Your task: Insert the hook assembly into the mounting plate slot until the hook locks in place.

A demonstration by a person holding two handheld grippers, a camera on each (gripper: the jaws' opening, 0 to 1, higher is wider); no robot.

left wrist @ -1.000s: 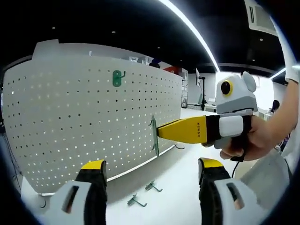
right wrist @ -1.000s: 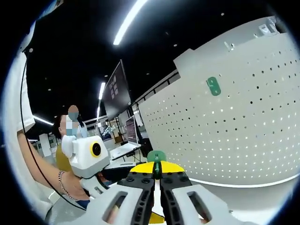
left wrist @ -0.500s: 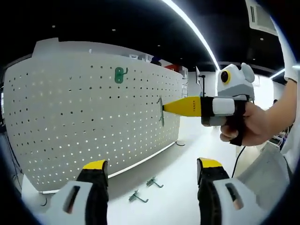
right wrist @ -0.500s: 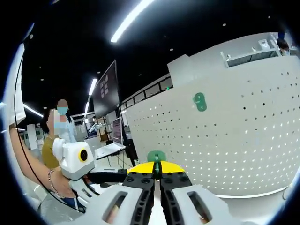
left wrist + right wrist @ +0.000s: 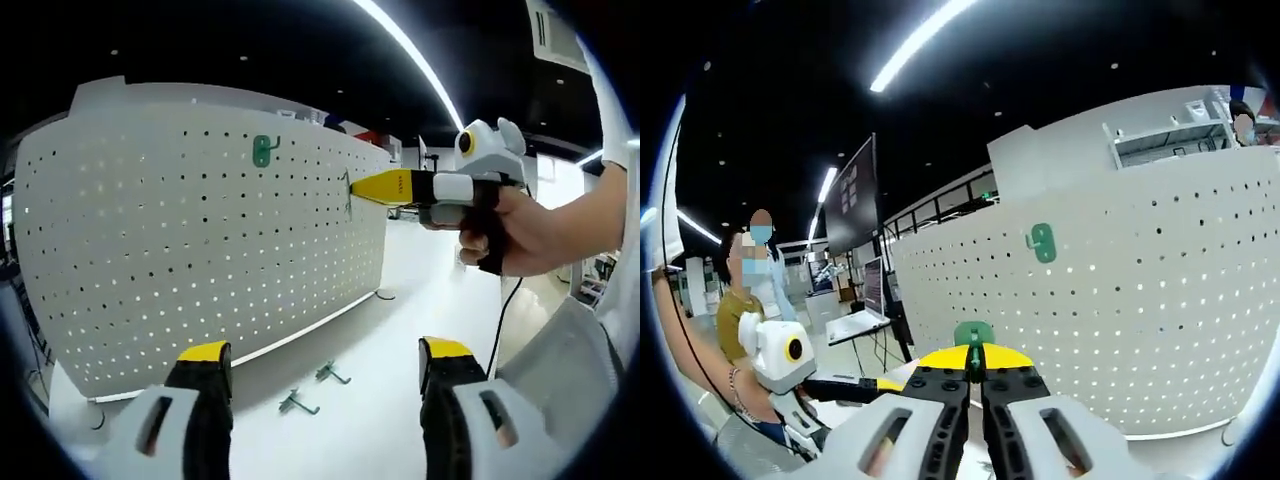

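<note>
Left gripper: jaws spread wide apart, nothing between them. Right gripper: jaws pressed together on a green hook, raised level at arm's length. The person's hand grips its handle.

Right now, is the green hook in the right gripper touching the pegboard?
Cannot tell. In the left gripper view, the green hook in the right gripper overlaps the pegboard; no gap or contact shows plainly.

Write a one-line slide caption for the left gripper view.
Right tongs hold a green hook at the white pegboard, near a mounted hook; two spare hooks lie below.
</note>
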